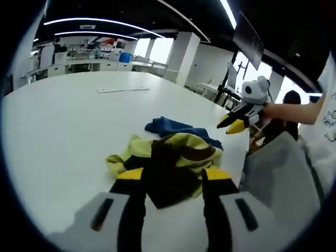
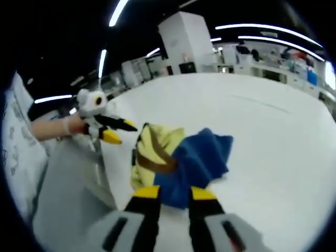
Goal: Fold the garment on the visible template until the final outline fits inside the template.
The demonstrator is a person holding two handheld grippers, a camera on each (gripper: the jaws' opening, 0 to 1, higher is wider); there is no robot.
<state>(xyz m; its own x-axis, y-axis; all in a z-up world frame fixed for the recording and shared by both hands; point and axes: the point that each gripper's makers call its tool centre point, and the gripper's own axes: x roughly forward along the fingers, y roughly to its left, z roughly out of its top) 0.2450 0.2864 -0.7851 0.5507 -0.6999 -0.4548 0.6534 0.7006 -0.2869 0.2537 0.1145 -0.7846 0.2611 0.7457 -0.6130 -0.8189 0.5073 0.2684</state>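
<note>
White tabletop [image 1: 63,136], big and bare apart from the garment [image 1: 168,157], a crumpled yellow-brown-blue heap near its edge. No template outline that I can make out. Left tongs [image 1: 170,184] open, jaws straddling the near hem. Right tongs [image 2: 170,197] open, at the blue part, not clamped. Risk: grabbing several bunched layers at once, so the heap drags and slides off the near edge instead of spreading.

Bright ceiling light strips [image 1: 94,22], soft overall blur, strong fisheye bending at edges
</note>
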